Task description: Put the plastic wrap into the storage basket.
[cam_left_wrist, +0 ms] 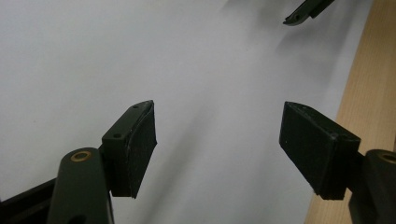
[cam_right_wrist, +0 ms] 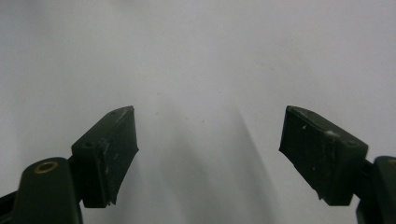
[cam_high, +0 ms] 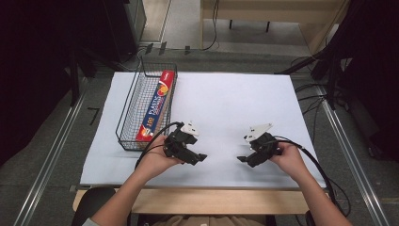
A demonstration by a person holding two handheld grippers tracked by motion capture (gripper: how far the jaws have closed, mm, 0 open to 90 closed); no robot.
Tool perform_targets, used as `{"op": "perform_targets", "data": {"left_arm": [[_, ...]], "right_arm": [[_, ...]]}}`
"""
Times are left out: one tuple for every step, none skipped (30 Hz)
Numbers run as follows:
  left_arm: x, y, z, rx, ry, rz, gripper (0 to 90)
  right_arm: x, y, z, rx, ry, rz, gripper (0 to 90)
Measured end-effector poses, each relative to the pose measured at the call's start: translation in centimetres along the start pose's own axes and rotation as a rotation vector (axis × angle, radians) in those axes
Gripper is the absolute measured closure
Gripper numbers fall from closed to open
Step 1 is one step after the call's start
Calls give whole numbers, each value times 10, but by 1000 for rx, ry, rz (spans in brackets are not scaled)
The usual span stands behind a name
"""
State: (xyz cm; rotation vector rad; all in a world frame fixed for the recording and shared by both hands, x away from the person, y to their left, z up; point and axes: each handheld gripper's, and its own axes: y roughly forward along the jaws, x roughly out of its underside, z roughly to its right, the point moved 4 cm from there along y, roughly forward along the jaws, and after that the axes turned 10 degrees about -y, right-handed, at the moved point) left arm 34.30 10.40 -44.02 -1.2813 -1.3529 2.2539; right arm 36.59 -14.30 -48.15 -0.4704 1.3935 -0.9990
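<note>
A black wire basket (cam_high: 127, 120) stands at the left of the white table sheet. A red and blue box of plastic wrap (cam_high: 155, 104) lies along the basket's right side. My left gripper (cam_high: 200, 158) rests low over the sheet near the front edge, to the right of the basket, pointing right. In the left gripper view its jaws stand apart with bare sheet between them, so the left gripper (cam_left_wrist: 217, 140) is open and empty. My right gripper (cam_high: 242, 159) sits opposite, pointing left. The right gripper (cam_right_wrist: 208, 144) is open too, holding nothing.
The white sheet (cam_high: 226, 103) covers most of the table. A wooden table edge (cam_high: 211, 200) runs along the front, also seen as the wooden edge (cam_left_wrist: 369, 102) in the left gripper view. Metal rails (cam_high: 47, 165) flank the table. Cables trail from both grippers.
</note>
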Motion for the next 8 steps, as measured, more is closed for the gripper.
{"op": "perform_targets", "data": {"left_arm": [[0,1,0,-2,-1,-3,281],[1,2,0,-4,-6,-2,280],[1,2,-1,2,-4,-6,280],[2,3,-1,5,-8,-8,280],[2,4,-2,6,-8,-12,281],[3,5,-2,7,-6,-20,284],[4,7,-2,7,-7,-19,284],[4,7,-2,7,-7,-19,284]], "right_arm": [[0,0,0,2,1,-1,197],[0,0,0,0,-1,-1,197],[0,0,0,-4,0,-1,197],[0,1,0,-4,0,-2,197],[0,1,0,-5,-1,-3,197],[0,1,0,-3,0,-4,197],[0,1,0,-3,-1,-5,197],[0,1,0,-4,-2,-5,197]]}}
